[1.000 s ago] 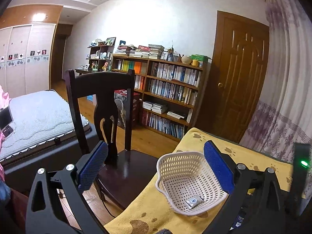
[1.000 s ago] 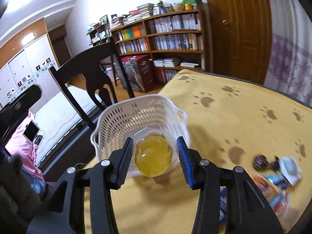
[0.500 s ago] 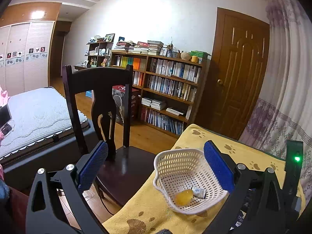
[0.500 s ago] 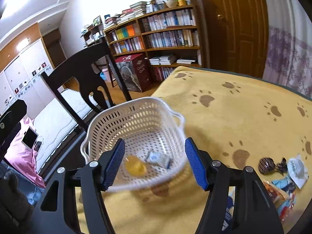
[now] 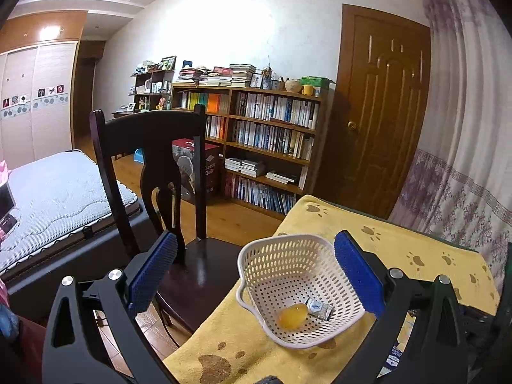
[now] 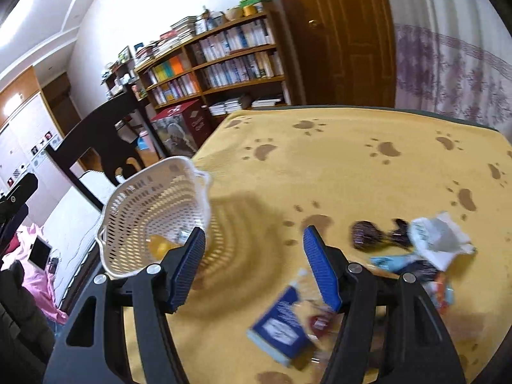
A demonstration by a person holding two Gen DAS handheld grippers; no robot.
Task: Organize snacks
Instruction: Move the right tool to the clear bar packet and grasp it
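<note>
1. In the left wrist view, the inside of the white perforated plastic basket [image 5: 300, 288] is seen plainly: a smooth, translucent yellow jelly cup [image 5: 292, 314] lies on its floor, touching a small crinkled silver-and-blue wrapped sweet [image 5: 318, 306].
2. In the right wrist view the same basket [image 6: 150, 220] is seen from the side and blurred; the jelly cup [image 6: 158, 245] is only a yellow patch through the holes.
3. Only the right wrist view shows the loose snacks on the counter [image 6: 352, 172]: a dark round foil-wrapped sweet [image 6: 363, 236], a white crumpled packet [image 6: 438, 236], a flat blue rectangular packet [image 6: 281, 323], and further blurred wrappers at the right.
4. The counter is covered by a soft yellow cloth printed with brown paw marks.
5. The left gripper [image 5: 256, 275] is held with its ribbed blue fingers [image 5: 358, 275] spread wide, nothing between them.
6. The right gripper [image 6: 252, 262] is likewise held with fingers [image 6: 320, 268] spread apart and empty, above the cloth between basket and snacks.
7. A dark lacquered wooden chair [image 5: 150, 166] stands beside the counter.
</note>
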